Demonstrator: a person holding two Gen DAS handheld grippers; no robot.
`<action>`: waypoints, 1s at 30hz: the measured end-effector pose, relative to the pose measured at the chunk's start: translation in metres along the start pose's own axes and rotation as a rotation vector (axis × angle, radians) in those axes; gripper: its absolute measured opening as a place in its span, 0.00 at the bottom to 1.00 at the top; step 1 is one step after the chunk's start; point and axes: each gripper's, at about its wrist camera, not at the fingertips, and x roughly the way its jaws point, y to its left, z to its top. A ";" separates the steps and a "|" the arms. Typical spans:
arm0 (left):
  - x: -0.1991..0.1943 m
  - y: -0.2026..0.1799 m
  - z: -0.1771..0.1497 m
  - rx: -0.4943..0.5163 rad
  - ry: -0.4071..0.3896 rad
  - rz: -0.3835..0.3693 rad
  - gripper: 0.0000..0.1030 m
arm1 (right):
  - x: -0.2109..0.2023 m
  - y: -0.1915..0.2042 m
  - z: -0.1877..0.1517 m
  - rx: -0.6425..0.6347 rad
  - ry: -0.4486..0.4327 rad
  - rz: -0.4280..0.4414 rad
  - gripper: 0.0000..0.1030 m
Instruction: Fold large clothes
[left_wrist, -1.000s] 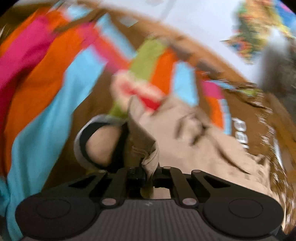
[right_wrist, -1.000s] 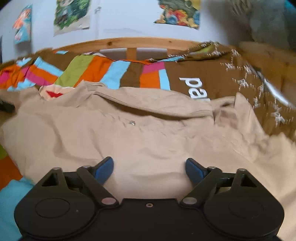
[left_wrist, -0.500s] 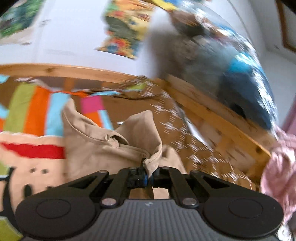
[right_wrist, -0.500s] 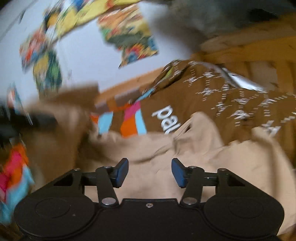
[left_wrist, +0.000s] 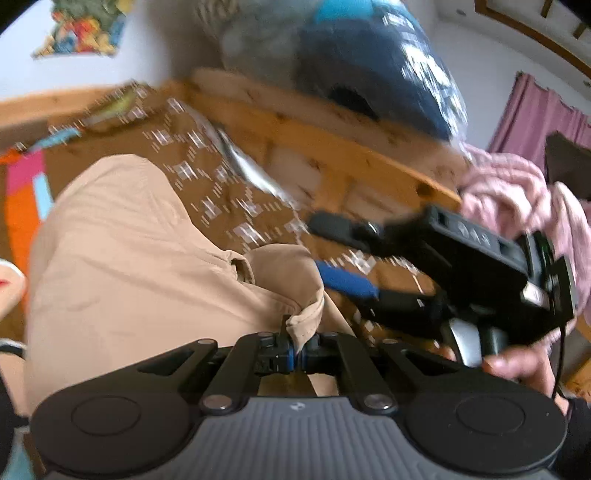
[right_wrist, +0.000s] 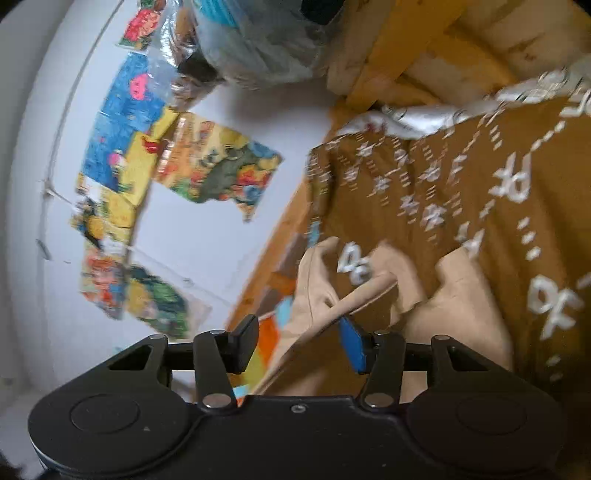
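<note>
Atop patterned brown bedding (left_wrist: 207, 184), soft beige garment (left_wrist: 122, 240), hem pinched by left hand-held gripper (left_wrist: 295, 356); right hand-held gripper (right_wrist: 299, 343) wide.

White wall (right_wrist: 207, 236) off to the left of the right gripper, plastered with bright cartoon posters (right_wrist: 218, 166). Straight ahead of the left gripper there's a pine bed frame (left_wrist: 332, 147), and a pink curtain (left_wrist: 532, 114) hangs at its far right. Soft daylight, nothing harsh.
</note>
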 end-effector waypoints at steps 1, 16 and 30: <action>0.006 -0.002 -0.004 -0.009 0.017 -0.018 0.02 | 0.001 -0.001 0.000 -0.019 0.003 -0.038 0.35; 0.058 -0.016 -0.028 0.060 0.116 -0.019 0.03 | 0.004 -0.015 -0.020 -0.369 0.046 -0.423 0.03; 0.066 -0.019 -0.030 0.122 0.117 -0.058 0.07 | 0.007 -0.018 -0.030 -0.501 0.050 -0.541 0.02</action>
